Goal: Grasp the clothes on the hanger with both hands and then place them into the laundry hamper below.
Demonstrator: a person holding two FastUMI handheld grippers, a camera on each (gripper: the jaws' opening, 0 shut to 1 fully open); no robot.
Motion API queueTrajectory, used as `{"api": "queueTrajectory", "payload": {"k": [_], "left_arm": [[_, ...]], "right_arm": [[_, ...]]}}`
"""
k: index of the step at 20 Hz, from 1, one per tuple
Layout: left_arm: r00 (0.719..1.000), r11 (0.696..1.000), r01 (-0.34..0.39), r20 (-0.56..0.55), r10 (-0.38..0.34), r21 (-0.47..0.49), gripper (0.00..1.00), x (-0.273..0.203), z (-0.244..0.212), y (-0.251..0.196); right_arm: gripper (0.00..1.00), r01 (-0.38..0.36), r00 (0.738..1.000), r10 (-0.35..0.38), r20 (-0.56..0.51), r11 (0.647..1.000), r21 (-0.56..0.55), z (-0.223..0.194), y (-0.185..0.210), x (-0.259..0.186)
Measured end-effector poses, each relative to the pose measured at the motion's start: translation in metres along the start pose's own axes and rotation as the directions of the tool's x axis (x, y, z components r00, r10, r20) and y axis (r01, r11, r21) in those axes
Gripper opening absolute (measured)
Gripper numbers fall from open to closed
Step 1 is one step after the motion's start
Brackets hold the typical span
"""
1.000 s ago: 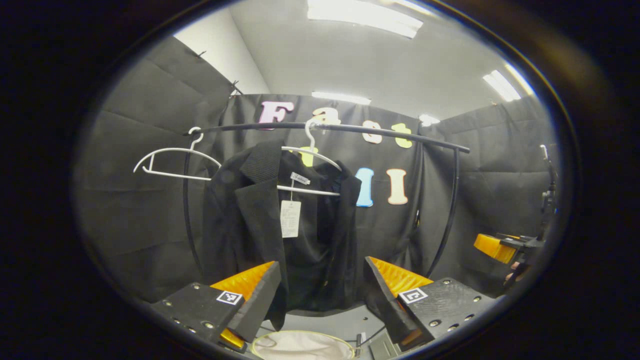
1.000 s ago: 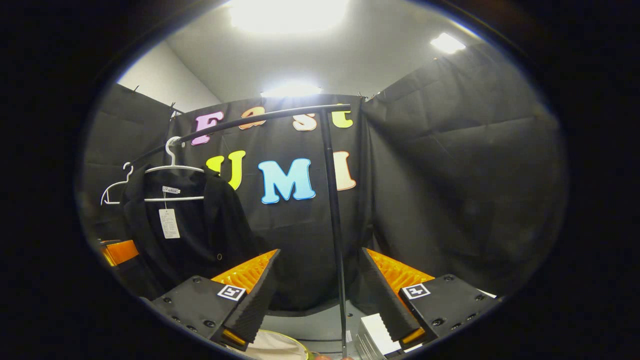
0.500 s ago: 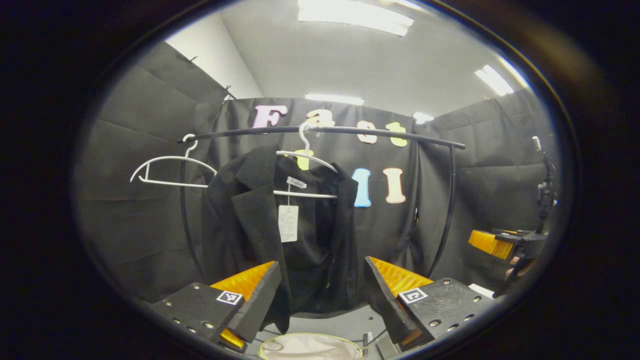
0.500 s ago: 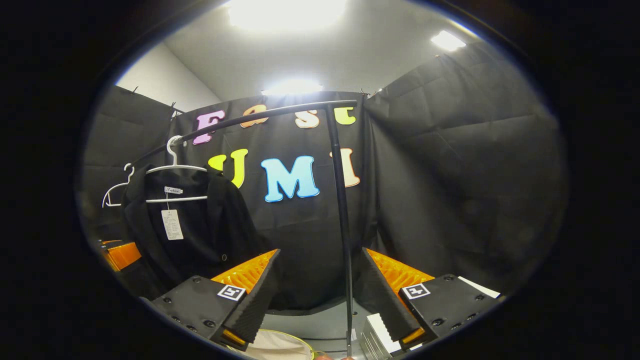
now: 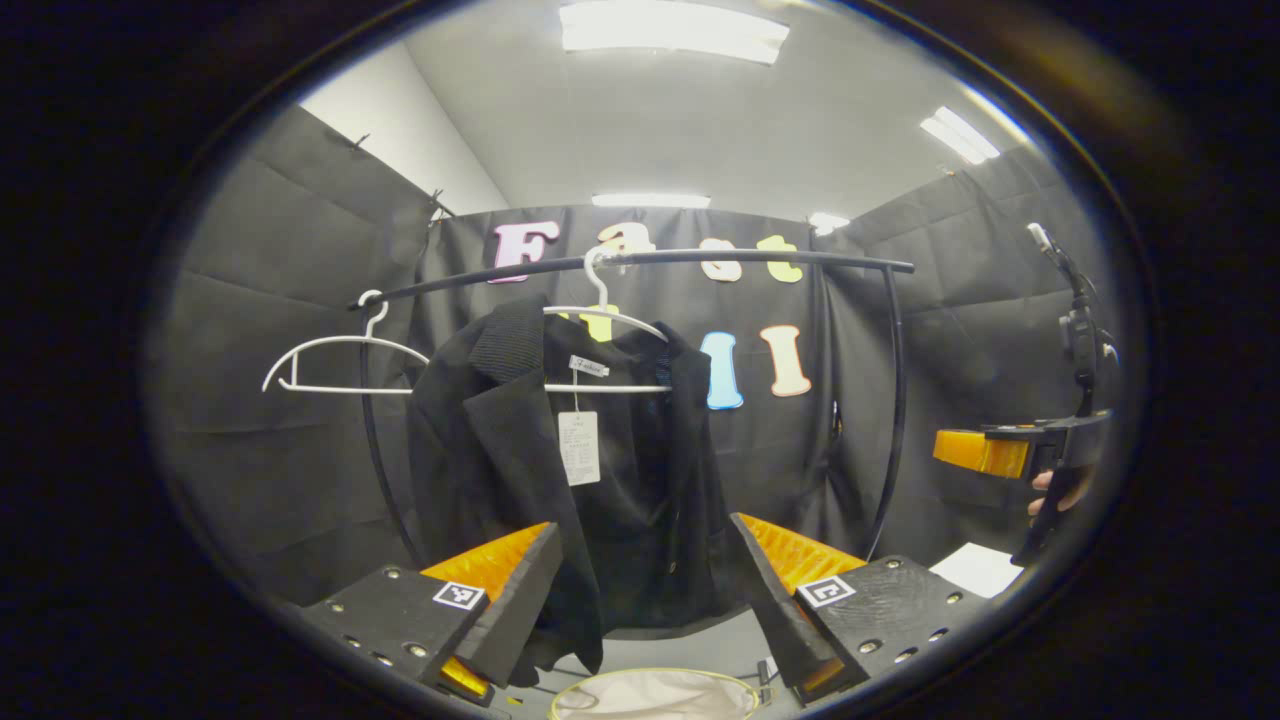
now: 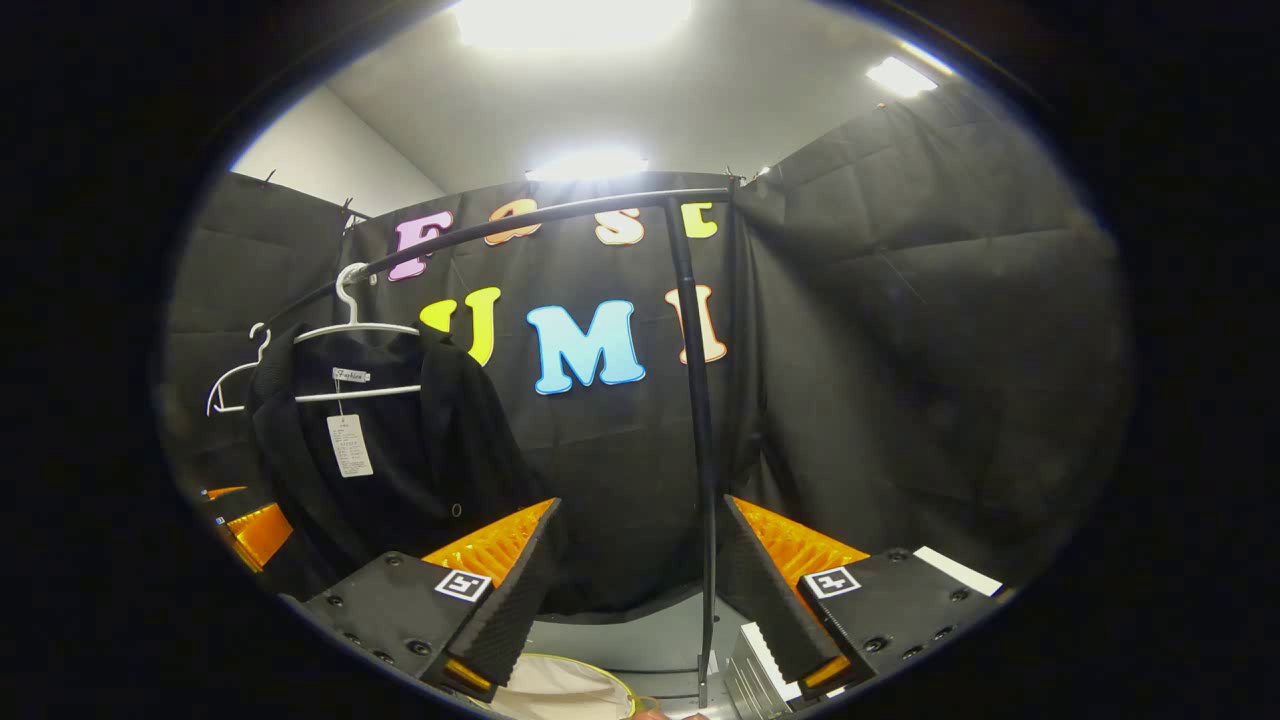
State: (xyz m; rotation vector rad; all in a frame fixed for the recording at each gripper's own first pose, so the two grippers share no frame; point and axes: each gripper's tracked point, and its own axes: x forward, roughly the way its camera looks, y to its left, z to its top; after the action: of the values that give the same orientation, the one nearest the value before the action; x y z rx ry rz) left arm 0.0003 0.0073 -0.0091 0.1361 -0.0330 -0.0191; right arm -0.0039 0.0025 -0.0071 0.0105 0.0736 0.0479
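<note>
We see the jacket (image 5: 560,470) at frame centre, hanging beyond our spread left gripper (image 5: 640,590). Our right gripper (image 6: 635,590) is also spread, empty; the jacket (image 6: 380,460) hangs at its frame left.

Paper tag (image 5: 579,448) print seems unreadable.

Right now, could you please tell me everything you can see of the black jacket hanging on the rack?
The black jacket is a dark, matte, woven-looking garment with a lapel collar, hanging open-fronted on a white hanger hooked over the black rail. A white paper tag dangles inside its neck. Small buttons show near the front edge. It hangs straight; neither open gripper touches it. The hamper sits below its hem, and an empty white hanger hangs beside it.
</note>
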Motion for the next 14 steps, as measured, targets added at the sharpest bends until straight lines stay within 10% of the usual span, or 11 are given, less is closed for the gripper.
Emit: {"api": "queueTrajectory", "payload": {"k": [14], "left_arm": [[0.980,0.972,-0.194,-0.071,0.186,-0.136,0.97,-0.002,-0.013,0.051]], "right_arm": [[0.98,-0.199,0.980,0.198,-0.026,0.979,-0.049,-0.004,0.049,0.043]]}}
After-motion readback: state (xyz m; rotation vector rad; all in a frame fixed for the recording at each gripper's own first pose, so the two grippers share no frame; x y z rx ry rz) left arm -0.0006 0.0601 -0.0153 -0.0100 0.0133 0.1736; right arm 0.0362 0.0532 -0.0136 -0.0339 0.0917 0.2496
